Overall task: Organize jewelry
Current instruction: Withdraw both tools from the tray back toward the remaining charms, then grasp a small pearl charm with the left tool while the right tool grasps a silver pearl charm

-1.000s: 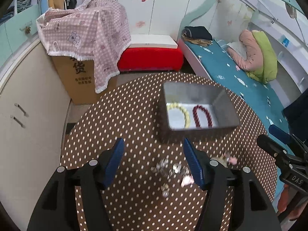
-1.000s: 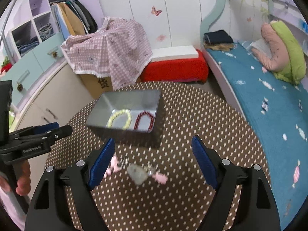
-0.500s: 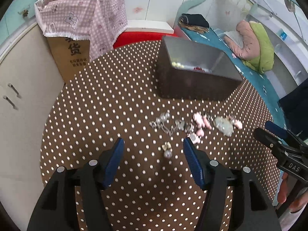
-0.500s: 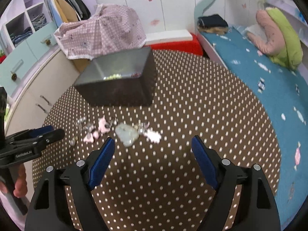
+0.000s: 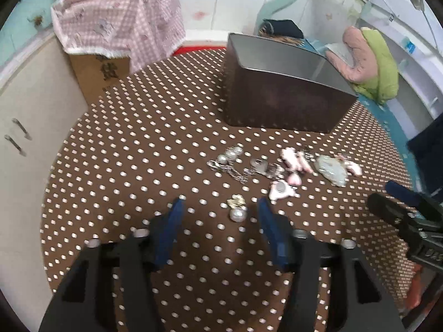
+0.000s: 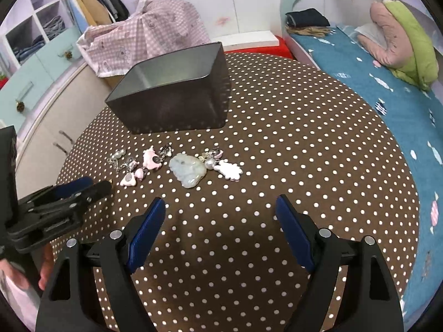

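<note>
A dark metal box (image 5: 282,88) stands at the far side of the round dotted table (image 5: 138,144); it also shows in the right wrist view (image 6: 177,94). Loose jewelry lies in a row in front of it: silver pieces (image 5: 229,163), pink charms (image 5: 293,163), a pale jade pendant (image 6: 189,171) and a white charm (image 6: 228,169). A gold earring with a pearl (image 5: 237,210) lies right between the tips of my open left gripper (image 5: 220,207). My right gripper (image 6: 220,204) is open and empty, short of the jade pendant.
A bed (image 6: 387,83) with blue sheet runs along the table's right side. A cardboard box under pink checked cloth (image 5: 119,30) and a red bench stand behind the table. Cabinets (image 5: 25,116) line the left.
Both grippers have dropped lower and closer to the table. The pearl earring now sits between the left fingertips. The box's inside is out of sight.
</note>
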Motion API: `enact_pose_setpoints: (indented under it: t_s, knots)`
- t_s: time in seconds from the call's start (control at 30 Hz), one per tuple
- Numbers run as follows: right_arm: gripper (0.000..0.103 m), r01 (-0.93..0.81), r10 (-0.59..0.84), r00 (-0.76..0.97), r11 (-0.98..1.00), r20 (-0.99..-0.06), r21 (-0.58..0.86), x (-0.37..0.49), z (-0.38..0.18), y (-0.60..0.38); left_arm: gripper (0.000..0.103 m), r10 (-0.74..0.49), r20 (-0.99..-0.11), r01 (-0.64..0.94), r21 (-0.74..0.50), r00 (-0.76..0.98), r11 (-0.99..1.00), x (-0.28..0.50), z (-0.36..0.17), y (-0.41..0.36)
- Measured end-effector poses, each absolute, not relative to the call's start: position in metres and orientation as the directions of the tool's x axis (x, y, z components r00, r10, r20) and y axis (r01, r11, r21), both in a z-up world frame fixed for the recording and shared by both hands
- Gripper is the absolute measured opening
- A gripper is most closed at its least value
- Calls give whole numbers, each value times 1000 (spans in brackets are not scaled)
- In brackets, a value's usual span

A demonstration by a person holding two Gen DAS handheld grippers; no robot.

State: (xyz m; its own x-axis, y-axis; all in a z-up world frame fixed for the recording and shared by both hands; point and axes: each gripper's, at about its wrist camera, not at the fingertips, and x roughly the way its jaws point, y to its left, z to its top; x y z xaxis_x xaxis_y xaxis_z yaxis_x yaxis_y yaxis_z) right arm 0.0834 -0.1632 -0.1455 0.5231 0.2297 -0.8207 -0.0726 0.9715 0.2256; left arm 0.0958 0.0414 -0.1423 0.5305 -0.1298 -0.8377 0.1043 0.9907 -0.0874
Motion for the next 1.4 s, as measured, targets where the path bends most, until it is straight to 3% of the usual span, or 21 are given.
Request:
enact_pose_setpoints:
  t_s: [0.1,0.17,0.27,0.6,0.67,0.73,0.8,0.97,1.03,1.2,1.4]
  knots:
    - [79,-63,232,515,970,-825,234,86,-148,-163,26,-82,-816,96,-32,572,995,89,-143,39]
    - [79,-42,239,502,967,-831,253,89,-153,-165,9,-57,-806,65,-23,590,998,85,-144,44]
    - [79,-26,240,499,965,-833,262,93,-158,-165,9,-109,-796,54,-96,595,994,83,-145,56]
    - [79,-87,175,610,984,-773,154,106,-144,-163,9,-149,-788,42,-154,598,987,93,-142,66]
    - [74,-118,172,611,985,-773,125,113,-144,-155,9,-143,-781,41,-149,608,988,95,-140,65]
    - [57,-135,176,600,984,-780,118,121,-146,-149,9,-134,-779,36,-142,613,989,98,-139,66]
    - [52,-152,191,580,980,-792,126,129,-149,-144,9,-133,-778,31,-144,614,989,101,-137,67]
    - [51,-201,197,583,975,-788,95,131,-151,-126,9,-122,-766,27,-136,631,990,103,-133,70]
    - [42,-199,190,584,976,-789,87,130,-152,-124,9,-121,-768,22,-138,629,990,106,-134,72]
    - [38,-231,247,594,964,-766,131,121,-152,-127,9,-126,-776,18,-146,618,989,106,-138,75]
    - [27,-261,281,589,954,-758,150,112,-154,-129,9,-128,-781,11,-153,611,988,107,-143,77]
